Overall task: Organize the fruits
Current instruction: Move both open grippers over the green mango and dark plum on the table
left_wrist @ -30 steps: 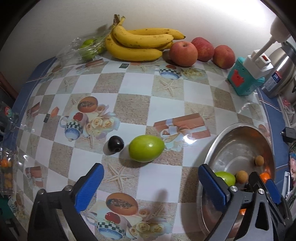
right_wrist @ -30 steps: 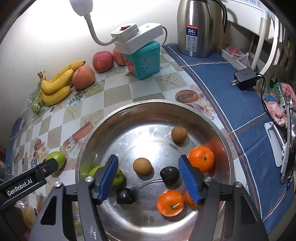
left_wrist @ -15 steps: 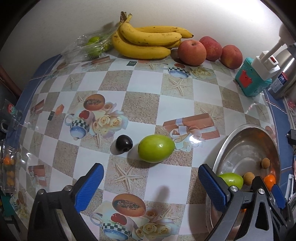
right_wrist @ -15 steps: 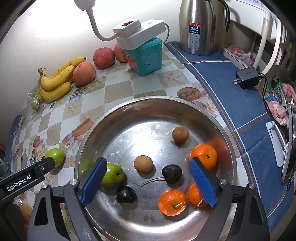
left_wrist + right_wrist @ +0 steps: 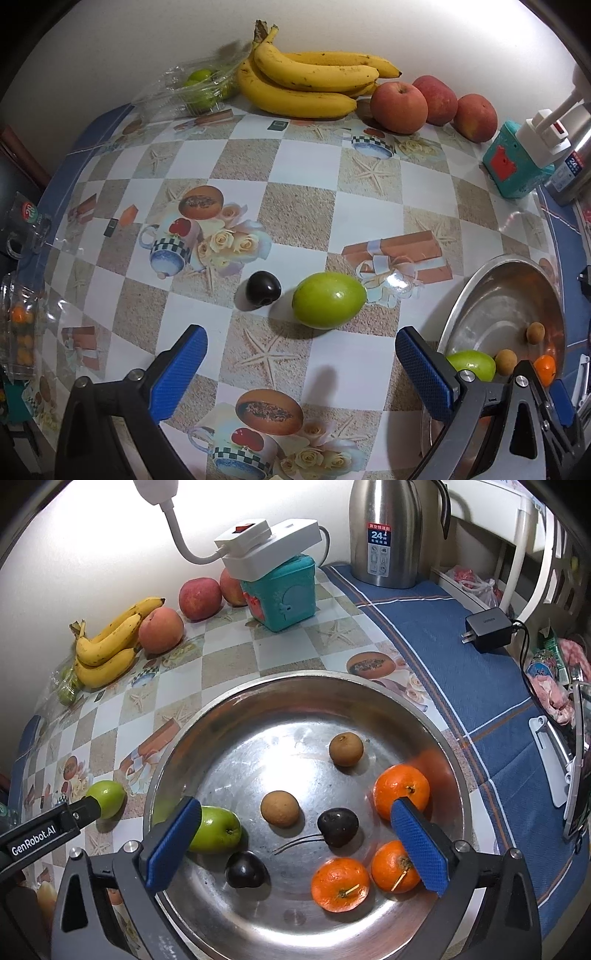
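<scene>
While I am watching through the left wrist camera, the left gripper point(image 5: 299, 363) is hanging over the checkered tablecloth point(image 5: 306, 206) with its fingers spread wide and nothing between them. Just beyond them a green fruit point(image 5: 328, 304) and a dark plum point(image 5: 263, 290) are lying side by side, near each other.

Through the right wrist camera, the right gripper point(image 5: 295, 843) has just been opening its jaws and is standing wide and empty over the steel bowl point(image 5: 258, 701), which is holding three oranges point(image 5: 402, 790), two brown fruits point(image 5: 279, 808), two dark plums and a green apple point(image 5: 216, 829).
</scene>
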`<state>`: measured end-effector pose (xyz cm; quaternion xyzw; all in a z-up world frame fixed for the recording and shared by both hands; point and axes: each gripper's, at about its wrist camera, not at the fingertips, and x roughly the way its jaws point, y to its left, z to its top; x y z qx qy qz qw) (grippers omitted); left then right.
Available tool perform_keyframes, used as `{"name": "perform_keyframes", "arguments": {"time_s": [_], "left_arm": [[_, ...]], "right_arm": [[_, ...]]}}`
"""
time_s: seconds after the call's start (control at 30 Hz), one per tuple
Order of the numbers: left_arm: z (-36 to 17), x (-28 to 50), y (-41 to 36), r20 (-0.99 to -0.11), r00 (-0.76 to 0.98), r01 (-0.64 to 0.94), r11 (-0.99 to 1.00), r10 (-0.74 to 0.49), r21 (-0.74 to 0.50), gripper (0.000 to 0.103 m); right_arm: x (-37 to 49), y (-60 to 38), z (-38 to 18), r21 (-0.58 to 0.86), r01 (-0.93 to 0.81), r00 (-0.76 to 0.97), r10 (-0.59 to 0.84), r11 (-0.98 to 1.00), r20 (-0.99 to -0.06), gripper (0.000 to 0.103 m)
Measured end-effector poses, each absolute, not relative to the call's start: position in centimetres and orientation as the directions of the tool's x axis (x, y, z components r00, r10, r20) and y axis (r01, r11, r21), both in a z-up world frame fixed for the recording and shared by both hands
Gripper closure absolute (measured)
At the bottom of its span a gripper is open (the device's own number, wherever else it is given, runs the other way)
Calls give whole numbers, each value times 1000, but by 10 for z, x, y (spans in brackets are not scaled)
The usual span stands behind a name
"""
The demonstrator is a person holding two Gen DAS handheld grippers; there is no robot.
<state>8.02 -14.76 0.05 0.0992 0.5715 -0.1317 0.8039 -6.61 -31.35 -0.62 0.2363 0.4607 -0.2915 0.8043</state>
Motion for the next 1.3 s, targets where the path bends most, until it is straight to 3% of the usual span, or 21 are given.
{"name": "perform_keyframes", "arguments": {"time_s": [0.4, 0.73, 1.3], "left_arm": [[9, 107, -113, -941, 321, 333, 943, -106, 8, 0], [15, 127, -71, -923, 386, 310, 944, -13, 117, 0], [18, 153, -16, -937, 321, 189, 979, -140, -81, 0]], "right_arm": [[-57, -301, -4, 145, 653, 418, -194, 744, -888, 1], [-34, -267, 5, 232, 568, 479, -89, 790, -873, 1], [5, -205, 19, 291, 414, 550, 18, 862, -835, 1]]}}
